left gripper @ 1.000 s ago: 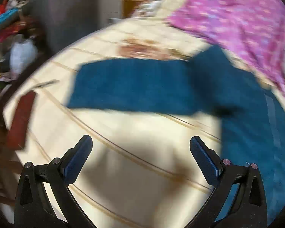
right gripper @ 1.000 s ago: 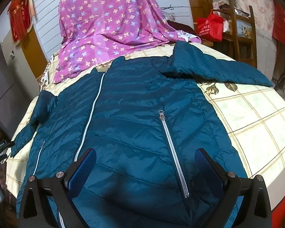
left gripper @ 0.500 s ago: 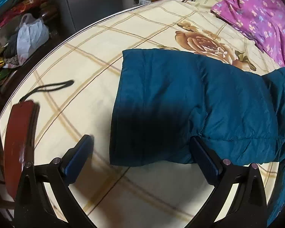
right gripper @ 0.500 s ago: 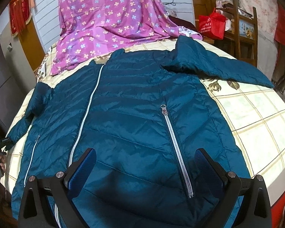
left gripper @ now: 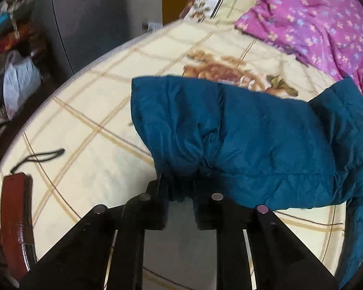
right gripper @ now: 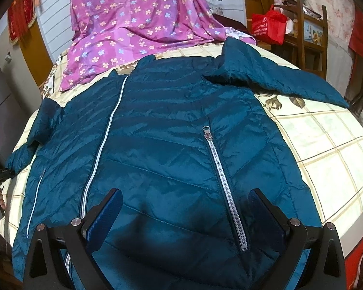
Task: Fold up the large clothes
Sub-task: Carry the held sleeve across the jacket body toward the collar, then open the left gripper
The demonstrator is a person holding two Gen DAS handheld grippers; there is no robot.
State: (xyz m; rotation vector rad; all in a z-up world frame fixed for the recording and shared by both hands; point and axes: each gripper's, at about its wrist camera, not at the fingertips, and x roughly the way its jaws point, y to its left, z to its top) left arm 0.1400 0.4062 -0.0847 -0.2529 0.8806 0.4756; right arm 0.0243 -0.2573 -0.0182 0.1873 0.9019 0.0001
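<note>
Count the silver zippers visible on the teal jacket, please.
3: the long front zipper left of centre, a pocket zipper on the right, another pocket zipper near the left edge. Others may be hidden.

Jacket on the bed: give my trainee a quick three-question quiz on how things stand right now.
1. True or false: the left gripper is shut on the cuff end of the jacket's sleeve.
2. Which best describes the right gripper? A) shut on the zip; B) open above the jacket's hem; C) holding the purple sheet.
3. Fill in: the jacket's other sleeve lies stretched out on the ____.

Key: 1 true. 2 B. 3 bed.
</note>
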